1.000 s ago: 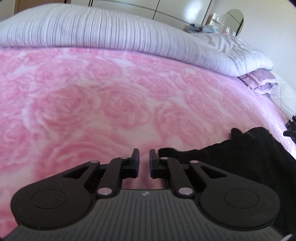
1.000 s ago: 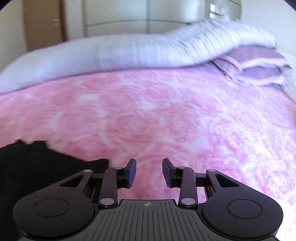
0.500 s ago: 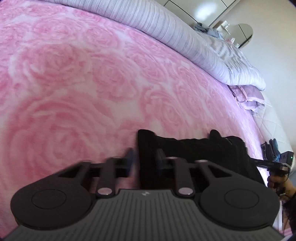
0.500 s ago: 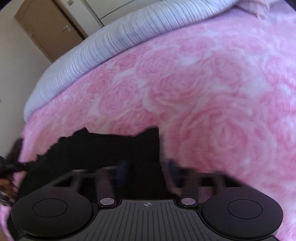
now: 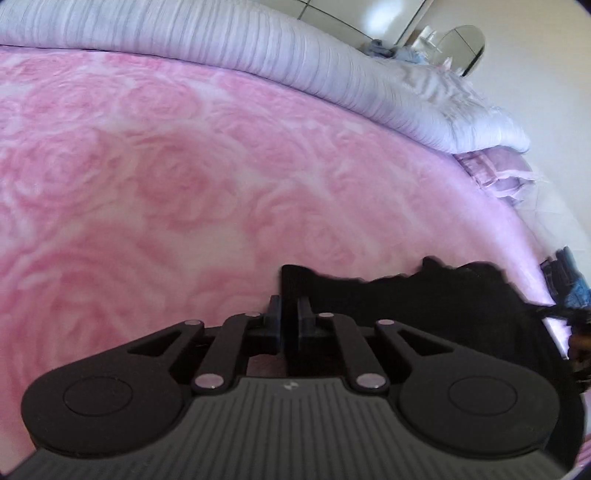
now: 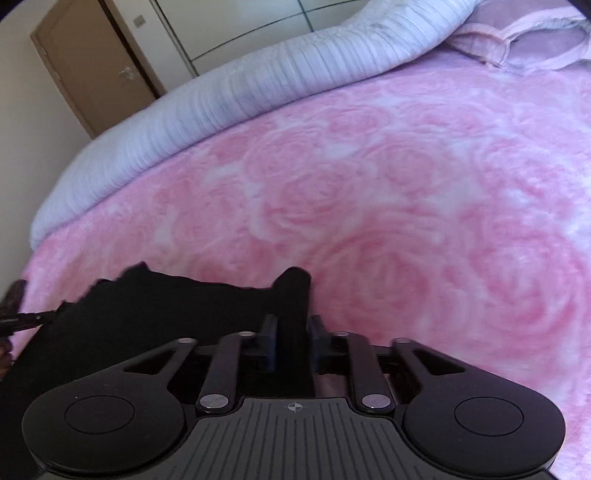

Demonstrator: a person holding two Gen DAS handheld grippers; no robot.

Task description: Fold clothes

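Left wrist: one black garment [image 5: 424, 306] on pink blanket [image 5: 184, 184].
Two grippers: left gripper [image 5: 289, 312] clamped on one garment corner; right gripper [image 6: 291, 332] opening, another corner between.

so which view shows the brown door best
The right wrist view: the brown door stands at upper left behind the striped duvet, its handle visible. The left wrist view shows none of it, only pale wardrobe fronts and a mirror.

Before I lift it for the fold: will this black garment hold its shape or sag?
Likely floppy: the black garment lies limp with a wavy edge on the pink blanket. Between both held corners it will probably sag. The fleecy blanket may drag on it.
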